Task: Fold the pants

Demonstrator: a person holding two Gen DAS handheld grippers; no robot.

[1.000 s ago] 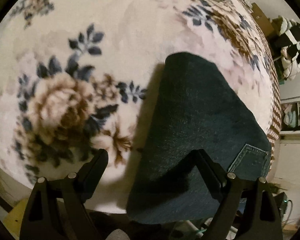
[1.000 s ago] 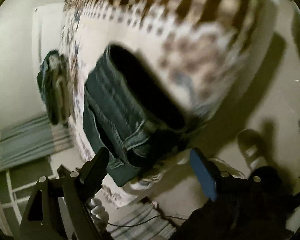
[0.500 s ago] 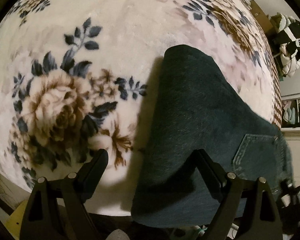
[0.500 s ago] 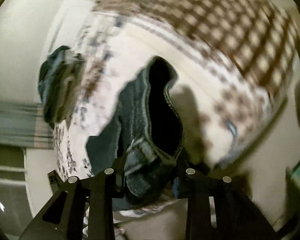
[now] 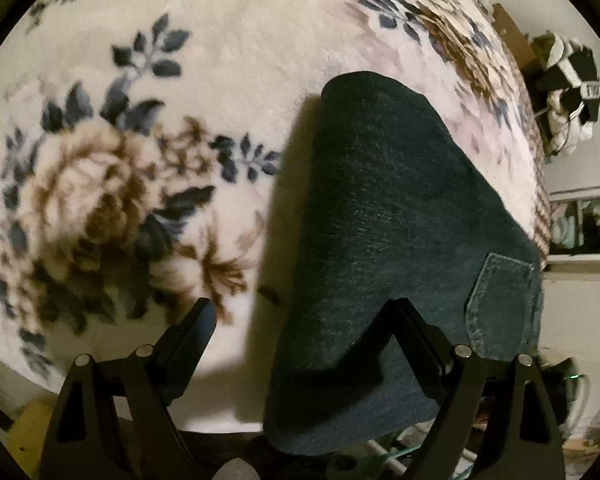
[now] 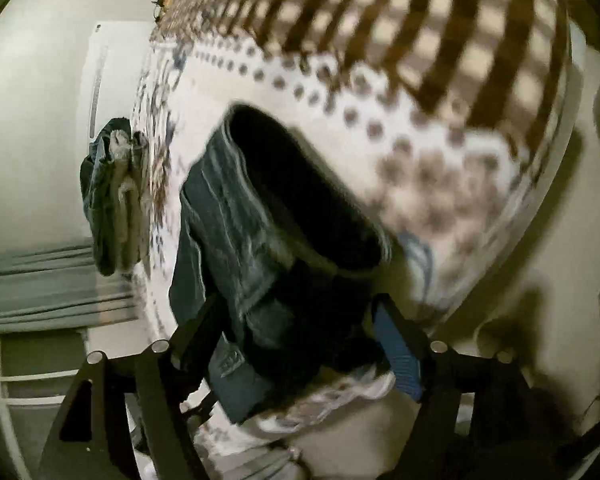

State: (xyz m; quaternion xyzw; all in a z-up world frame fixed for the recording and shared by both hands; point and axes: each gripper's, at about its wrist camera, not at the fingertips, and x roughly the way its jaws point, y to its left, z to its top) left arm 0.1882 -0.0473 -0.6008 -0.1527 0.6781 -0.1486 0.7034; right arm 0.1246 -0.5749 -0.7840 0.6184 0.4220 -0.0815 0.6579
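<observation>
Pants (image 6: 268, 280) between right gripper (image 6: 296, 336) jaws, just reopened, ungripped; left gripper (image 5: 300, 332) open above.

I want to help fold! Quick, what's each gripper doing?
Left gripper: open, holding nothing.
Right gripper: open, jaws have just been opening; jeans between them, not squeezed.

You're working over a bed spread with a cream plush blanket (image 5: 228, 40) printed with brown roses and dark blue leaves. Ahead and to your right, clothes (image 5: 566, 92) are heaped against a pale wall. From the right wrist view, a brown checked cover (image 6: 440, 32) lies ahead, with grey-green curtains (image 6: 40, 280) to the left.
</observation>
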